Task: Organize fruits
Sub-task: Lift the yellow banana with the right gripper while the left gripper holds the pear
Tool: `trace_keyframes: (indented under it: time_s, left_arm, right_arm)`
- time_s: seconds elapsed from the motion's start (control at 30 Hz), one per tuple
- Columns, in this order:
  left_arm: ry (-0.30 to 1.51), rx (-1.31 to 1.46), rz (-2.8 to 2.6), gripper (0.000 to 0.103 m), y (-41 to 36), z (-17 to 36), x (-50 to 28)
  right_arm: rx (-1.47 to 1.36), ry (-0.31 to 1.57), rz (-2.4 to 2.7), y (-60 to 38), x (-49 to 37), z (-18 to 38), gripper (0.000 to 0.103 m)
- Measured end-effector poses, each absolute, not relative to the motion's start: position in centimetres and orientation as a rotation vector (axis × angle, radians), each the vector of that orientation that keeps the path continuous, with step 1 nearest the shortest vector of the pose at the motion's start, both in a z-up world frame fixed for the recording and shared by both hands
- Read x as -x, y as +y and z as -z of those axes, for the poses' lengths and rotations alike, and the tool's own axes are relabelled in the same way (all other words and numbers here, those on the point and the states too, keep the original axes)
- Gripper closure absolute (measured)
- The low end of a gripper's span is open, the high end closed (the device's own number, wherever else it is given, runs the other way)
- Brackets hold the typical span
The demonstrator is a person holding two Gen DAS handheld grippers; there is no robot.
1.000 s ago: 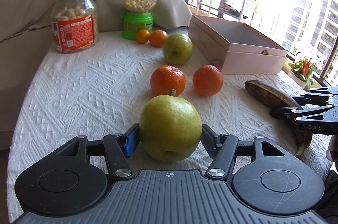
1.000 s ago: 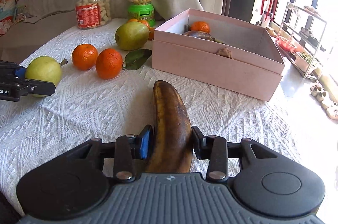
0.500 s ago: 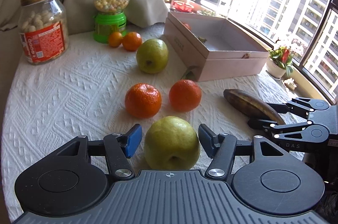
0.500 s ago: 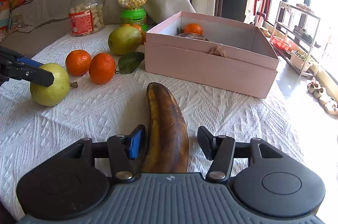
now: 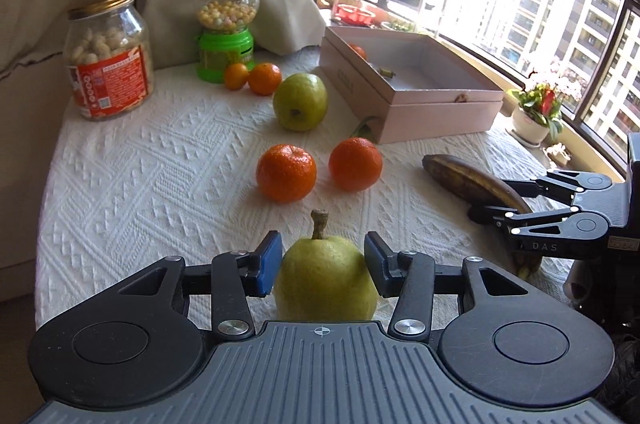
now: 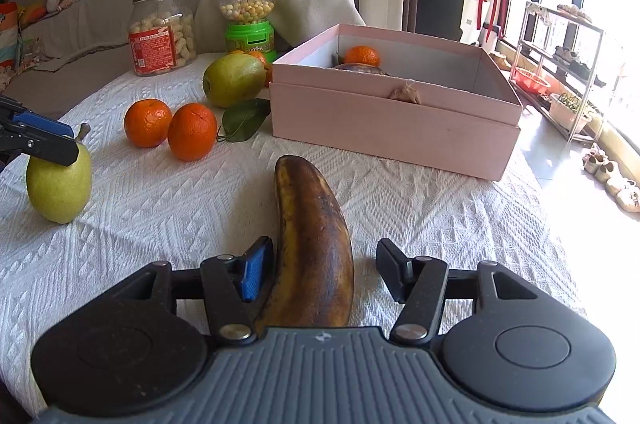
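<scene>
The only writing that reads clearly is "DAS" on the side of the right tool (image 5: 486,198), seen from the left wrist view. The red label on the glass snack jar (image 5: 107,56) carries print too small to make out.

The left tool (image 5: 323,260) has its jaws closing around a yellow-green pear (image 5: 325,282); the blue pad (image 5: 269,262) sits against the pear's left flank and the black pad against its right. The pear stands upright on the white-clothed tabletop (image 5: 160,184), stem up, with its long axis vertical. In the right wrist view the tool's finger crosses the pear's upper part just below the stem.

The right tool (image 6: 326,272) has its jaws opening, with a browned banana (image 6: 314,244) between them. Its blue pad (image 6: 253,274) lies just beside the banana's left side, and the black pad stands clear of its right side. The banana lies flat on the tabletop, its long axis running away from the tool toward the pink box (image 6: 392,128), its blunt tip farthest out.

Two mandarins (image 5: 286,173) sit side by side between the pear and a second, greener pear (image 5: 301,102), which is near the box. Another mandarin (image 6: 362,56) lies inside the box. A green candy dispenser (image 5: 227,32) stands behind two smaller mandarins.
</scene>
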State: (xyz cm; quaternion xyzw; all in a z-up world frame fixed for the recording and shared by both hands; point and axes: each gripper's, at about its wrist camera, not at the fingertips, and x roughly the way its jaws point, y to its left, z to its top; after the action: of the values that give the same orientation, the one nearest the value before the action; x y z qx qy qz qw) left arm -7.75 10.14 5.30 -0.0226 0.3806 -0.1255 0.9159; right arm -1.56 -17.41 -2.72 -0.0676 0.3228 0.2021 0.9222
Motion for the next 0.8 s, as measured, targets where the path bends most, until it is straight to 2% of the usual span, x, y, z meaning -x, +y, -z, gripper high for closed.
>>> trace_keyframes:
  time_s: [0.23,0.43,0.67,0.8]
  left_arm:
    - [0.735,0.049,0.212,0.052,10.2,-5.1,13.3]
    - [0.661,-0.051,0.189,0.051,8.2,-4.6,13.7]
    - [0.631,-0.165,0.137,0.036,6.3,-3.6,13.5]
    - [0.646,-0.083,0.115,0.036,7.7,-3.5,13.3]
  right_arm:
    - [0.143,0.664,-0.409,-17.3,1.7,2.7,0.045]
    - [0.151,0.666,-0.403,-17.1,1.6,2.7,0.045]
    - [0.151,0.667,-0.392,-17.2,1.7,2.7,0.040]
    - [0.145,0.664,-0.385,-17.4,1.7,2.8,0.036]
